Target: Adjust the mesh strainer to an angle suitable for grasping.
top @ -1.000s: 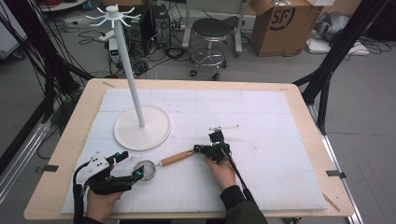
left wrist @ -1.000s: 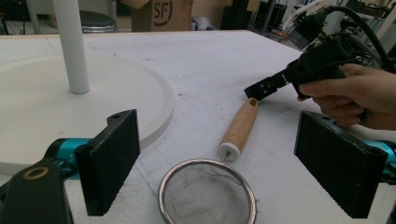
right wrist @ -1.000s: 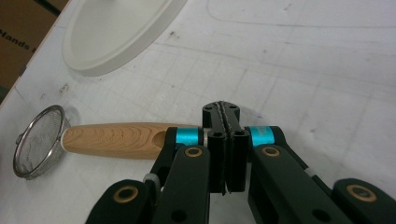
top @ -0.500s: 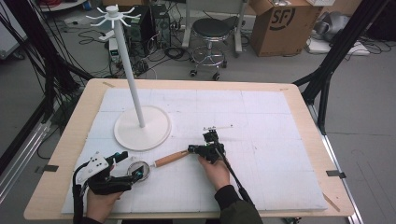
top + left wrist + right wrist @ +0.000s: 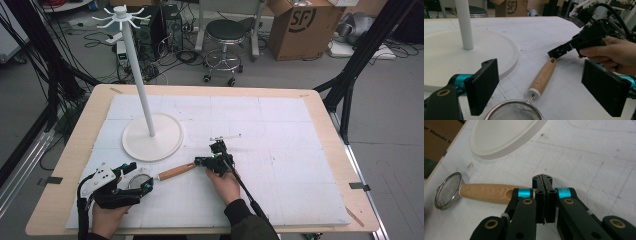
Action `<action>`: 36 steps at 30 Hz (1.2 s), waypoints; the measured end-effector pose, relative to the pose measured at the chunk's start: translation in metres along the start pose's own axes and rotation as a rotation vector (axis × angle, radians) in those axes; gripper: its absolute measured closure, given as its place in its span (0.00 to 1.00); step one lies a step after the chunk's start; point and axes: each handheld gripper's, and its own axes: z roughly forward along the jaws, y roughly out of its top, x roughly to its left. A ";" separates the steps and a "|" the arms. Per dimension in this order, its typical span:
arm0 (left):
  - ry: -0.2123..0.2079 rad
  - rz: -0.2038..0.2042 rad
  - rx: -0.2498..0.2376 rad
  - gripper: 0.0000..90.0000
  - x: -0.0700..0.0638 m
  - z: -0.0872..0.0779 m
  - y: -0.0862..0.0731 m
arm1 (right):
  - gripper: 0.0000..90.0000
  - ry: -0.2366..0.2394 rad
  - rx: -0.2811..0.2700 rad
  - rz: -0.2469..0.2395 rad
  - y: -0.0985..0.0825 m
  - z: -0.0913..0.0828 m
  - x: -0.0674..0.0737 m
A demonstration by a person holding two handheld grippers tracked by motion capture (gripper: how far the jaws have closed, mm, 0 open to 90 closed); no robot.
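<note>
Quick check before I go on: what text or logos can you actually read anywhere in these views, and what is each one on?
"SF": black logo on the cardboard box on the floor beyond the table; also on it in the left gripper view.
"r Hands b", cut off at the frame edge: on the brown cardboard in the right gripper view.
Nothing else is readable.
</note>
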 end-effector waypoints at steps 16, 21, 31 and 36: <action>0.001 0.013 0.008 0.18 0.000 0.000 0.000 | 0.50 0.043 -0.055 -0.007 -0.008 -0.028 -0.011; 0.004 0.012 0.015 0.18 0.000 0.001 0.000 | 0.30 -0.020 -0.102 -0.114 -0.019 -0.059 -0.010; 0.004 0.026 0.026 0.18 -0.002 0.005 -0.001 | 0.24 -0.013 -0.184 -0.160 -0.045 -0.106 -0.023; 0.004 0.022 0.024 0.18 -0.001 0.003 -0.001 | 0.25 -0.036 -0.195 -0.184 -0.053 -0.120 -0.025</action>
